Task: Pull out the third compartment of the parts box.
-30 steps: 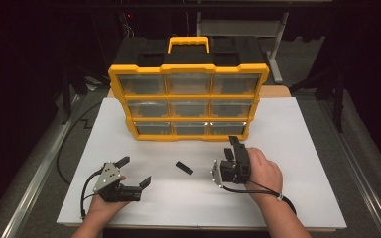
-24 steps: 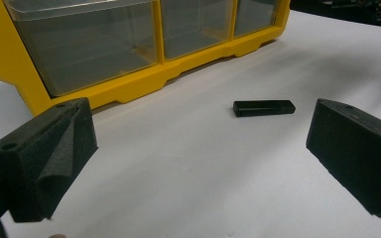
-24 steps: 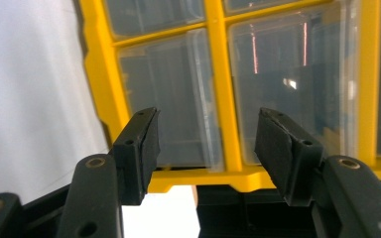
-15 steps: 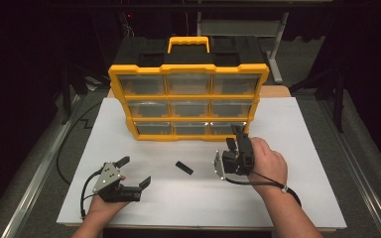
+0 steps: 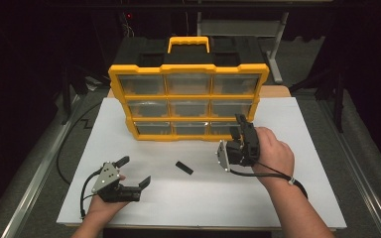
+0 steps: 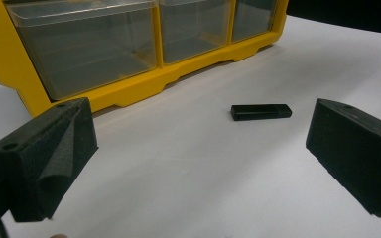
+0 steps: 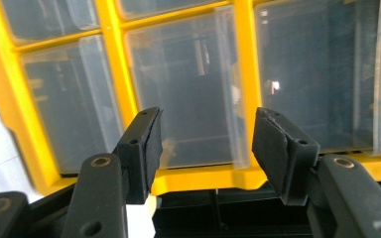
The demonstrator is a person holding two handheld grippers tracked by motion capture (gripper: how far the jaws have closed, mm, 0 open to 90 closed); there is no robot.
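While empty and part-open, right tool point(image 5: 238, 126) raised, tilted toward yellow organizer's point(image 5: 188, 101) bottom-right drawer point(image 5: 225, 128).

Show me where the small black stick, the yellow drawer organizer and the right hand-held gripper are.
Small black plastic stick point(image 6: 261, 112): left gripper view, middle of its top face.
Yellow plastic drawer organizer point(image 5: 188, 68): high view, top front frame.
Right hand-held gripper point(image 7: 204, 148): right gripper view, midway between its fingertips.
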